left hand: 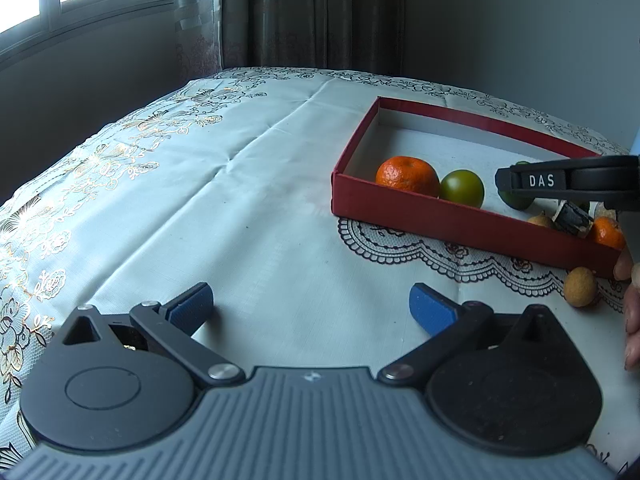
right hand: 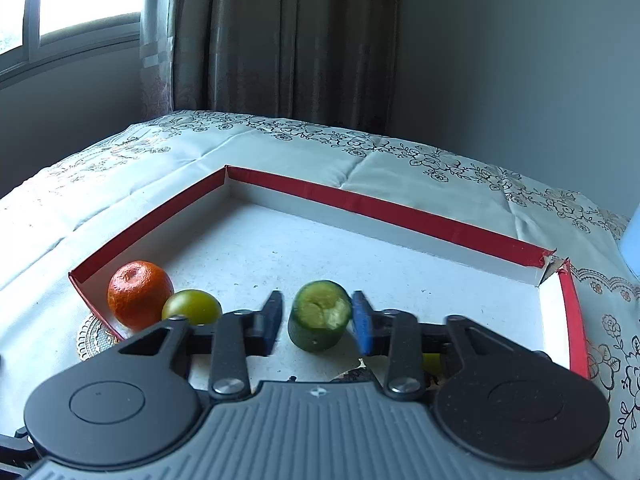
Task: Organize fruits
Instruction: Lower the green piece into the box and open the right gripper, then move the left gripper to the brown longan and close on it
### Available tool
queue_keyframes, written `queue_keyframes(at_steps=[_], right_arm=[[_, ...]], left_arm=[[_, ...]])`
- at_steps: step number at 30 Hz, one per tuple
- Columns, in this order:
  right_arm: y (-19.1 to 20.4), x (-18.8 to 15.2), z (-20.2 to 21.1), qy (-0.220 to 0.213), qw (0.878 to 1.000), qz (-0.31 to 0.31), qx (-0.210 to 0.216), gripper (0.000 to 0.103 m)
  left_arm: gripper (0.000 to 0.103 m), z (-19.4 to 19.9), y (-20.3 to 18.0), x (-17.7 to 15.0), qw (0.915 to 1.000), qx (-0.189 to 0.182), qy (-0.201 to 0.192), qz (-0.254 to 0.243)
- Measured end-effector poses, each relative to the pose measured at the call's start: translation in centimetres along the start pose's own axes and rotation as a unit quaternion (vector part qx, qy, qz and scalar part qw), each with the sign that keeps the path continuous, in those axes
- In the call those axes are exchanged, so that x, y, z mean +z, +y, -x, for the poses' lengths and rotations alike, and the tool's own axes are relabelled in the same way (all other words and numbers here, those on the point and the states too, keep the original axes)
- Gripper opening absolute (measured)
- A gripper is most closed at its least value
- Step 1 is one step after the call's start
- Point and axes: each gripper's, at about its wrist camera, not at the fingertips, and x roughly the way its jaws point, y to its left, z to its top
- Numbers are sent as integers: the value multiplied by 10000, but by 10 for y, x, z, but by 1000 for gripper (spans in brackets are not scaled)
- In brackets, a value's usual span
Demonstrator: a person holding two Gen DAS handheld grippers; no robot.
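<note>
Since fruits belong in the red box (right hand: 392,204), our right tongs (right hand: 316,320) sit apart around a green fruit (right hand: 320,316) resting inside it, near 1 orange (right hand: 138,294). Our left tongs (left hand: 312,308) wait wide apart over the tabletop (left hand: 260,200).

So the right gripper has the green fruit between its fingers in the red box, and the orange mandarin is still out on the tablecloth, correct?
Not quite. The orange mandarin already lies inside the red box, in its near left corner beside an olive-green fruit; the right wrist view shows it. The right gripper does have the green fruit between its fingers.
</note>
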Motion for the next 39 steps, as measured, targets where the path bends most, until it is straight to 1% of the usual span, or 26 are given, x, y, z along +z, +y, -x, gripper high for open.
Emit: queue_keyframes(at_steps=[1,2,7,11,14,18,19,21,23,25,28,30,31,34,36,39], right_arm=[[0,0,2,-49,10000,-11,-28,62],[-1,0,4,-112,9999,-34,-62,65],[-13,3,25,-360,9991,-237,-32,65],[-31,-4,62,-648,9973,-345,-15,65],[-52,-19,93,-810,9958,-434,-43,66],[-82,-51,129,-943,9930,-670,-227,79],[-90,-61,137,-922,9926,-731,-283,81],[-105,-80,149,-841,9916,-897,-412,81],[-119,-97,155,-664,9903,-1106,-512,82],[-131,-111,156,-456,9884,-1315,-610,85],[-140,-126,149,-152,9862,-1475,-741,86],[-144,-130,142,31,9847,-1581,-727,86],[-144,-130,138,143,9847,-1584,-712,89],[-139,-128,134,234,9865,-1431,-757,92],[-135,-127,133,282,9874,-1338,-800,93],[-135,-128,133,302,9878,-1301,-803,94]], left_arm=[[103,0,0,0,10000,0,0,0],[103,0,0,0,10000,0,0,-1],[103,0,0,0,10000,0,1,-1],[103,0,0,0,10000,2,0,-2],[103,0,0,0,10000,0,1,1],[103,0,0,0,10000,-3,3,3],[103,1,0,0,10000,-4,4,6],[103,1,0,0,10000,-5,5,7],[103,1,0,0,10000,-9,8,14],[103,1,0,0,10000,-3,5,12],[103,1,0,0,10000,15,-2,-2],[103,1,-1,-1,10000,35,-16,-25],[103,2,-1,-1,10000,35,-27,-37],[103,3,-3,-2,9999,1,-55,-113],[103,6,-7,-2,9996,-51,-108,-241],[103,15,-22,-5,9979,-76,-279,-580]])
